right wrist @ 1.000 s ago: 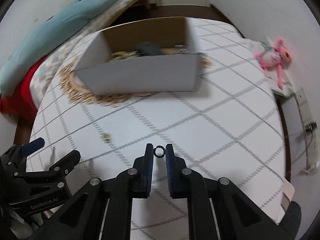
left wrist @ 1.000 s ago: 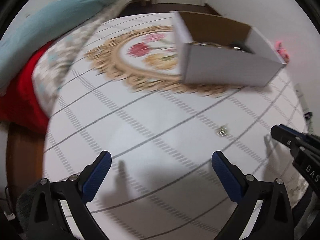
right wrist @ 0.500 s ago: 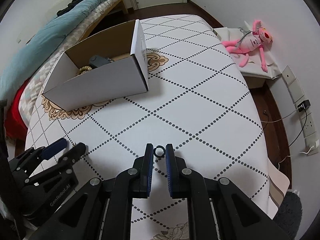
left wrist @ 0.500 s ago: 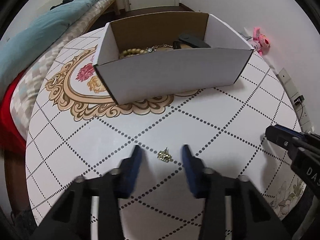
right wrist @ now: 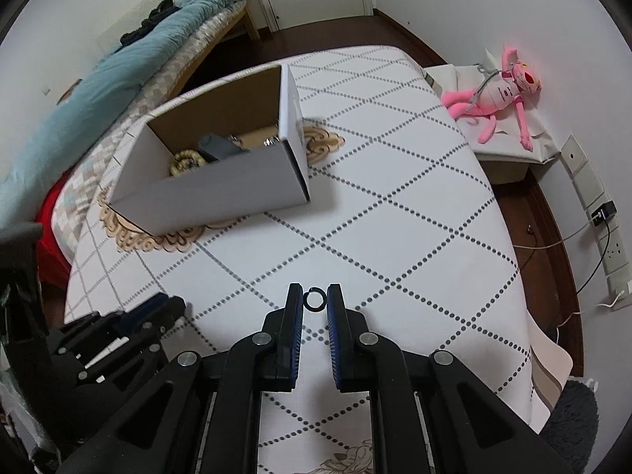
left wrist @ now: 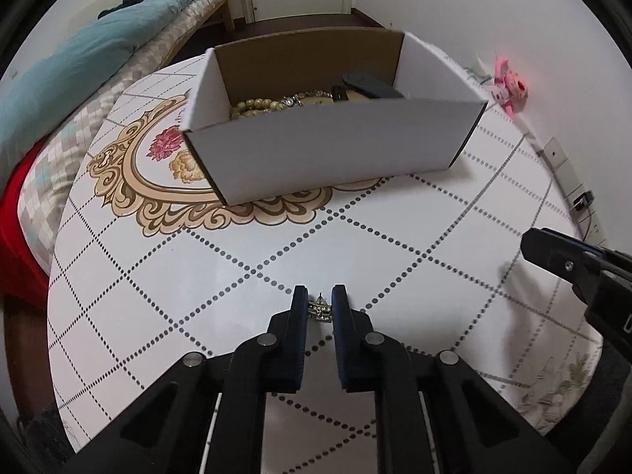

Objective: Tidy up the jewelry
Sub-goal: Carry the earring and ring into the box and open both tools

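Earring (left wrist: 320, 311), small and gold-toned, sits pinched between the blue pads of the left hand-held gripper (left wrist: 320, 308), low over the near part of the table (left wrist: 395, 245), and I can't tell whether it has cleared the cloth. Over on the right, the right hand-held gripper (right wrist: 315, 301) is closed on a dark ring (right wrist: 315, 300), hovering above the near table too. Both pieces are well short of the white cardboard box (left wrist: 328, 150), which stands at the far side on the floral medallion, with beads (left wrist: 252, 104) and a dark flat item (left wrist: 371, 83) already inside. The risk here, I'd say: these are tiny, hard things held only at the pad tips, so a tilt or jolt on the way could let one slip and skitter off the table edge. The box's near wall is tall too; come in low and a fingertip could shove it.
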A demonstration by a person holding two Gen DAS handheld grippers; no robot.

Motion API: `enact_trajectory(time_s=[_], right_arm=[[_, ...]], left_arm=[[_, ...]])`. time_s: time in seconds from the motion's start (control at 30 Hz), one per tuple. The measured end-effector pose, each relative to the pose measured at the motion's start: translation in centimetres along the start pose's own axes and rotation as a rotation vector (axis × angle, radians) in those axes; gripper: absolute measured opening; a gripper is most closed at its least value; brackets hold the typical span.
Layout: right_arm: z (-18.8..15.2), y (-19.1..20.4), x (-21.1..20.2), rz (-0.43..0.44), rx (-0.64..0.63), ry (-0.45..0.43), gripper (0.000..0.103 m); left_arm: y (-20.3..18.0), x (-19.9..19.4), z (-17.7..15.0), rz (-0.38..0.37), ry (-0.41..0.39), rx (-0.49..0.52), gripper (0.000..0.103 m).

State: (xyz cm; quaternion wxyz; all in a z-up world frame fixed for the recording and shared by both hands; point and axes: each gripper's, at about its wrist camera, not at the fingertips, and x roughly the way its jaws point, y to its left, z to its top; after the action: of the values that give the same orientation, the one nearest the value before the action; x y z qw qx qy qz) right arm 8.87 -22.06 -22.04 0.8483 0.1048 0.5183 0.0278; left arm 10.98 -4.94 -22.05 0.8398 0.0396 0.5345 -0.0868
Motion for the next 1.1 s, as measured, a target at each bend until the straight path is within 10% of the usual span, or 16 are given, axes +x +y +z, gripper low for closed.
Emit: enact_trajectory(time_s=[0.33, 0.77, 0.97, 1.1], right_arm=[[7.8, 2.1, -2.8, 0.145, -0.021, -0.056, 0.013], [17.9, 4.6, 4.7, 0.157, -0.083, 0.12, 0.013], [18.6, 4.9, 6.6, 0.129, -0.097, 0.183, 0.016], [18.7, 4.9, 6.0, 0.116, -0.105, 0.169, 0.03]], left_arm=[[3.0, -6.6, 7.4, -0.157, -0.094, -0.094, 0.009], [6.2, -1.2, 15.6, -0.127, 0.034, -0.135, 0.012], [7.6, -0.8, 16.0, -0.052, 0.036, -0.181, 0.06], [8.2, -1.2, 16.1, -0.022, 0.028, -0.192, 0.065]])
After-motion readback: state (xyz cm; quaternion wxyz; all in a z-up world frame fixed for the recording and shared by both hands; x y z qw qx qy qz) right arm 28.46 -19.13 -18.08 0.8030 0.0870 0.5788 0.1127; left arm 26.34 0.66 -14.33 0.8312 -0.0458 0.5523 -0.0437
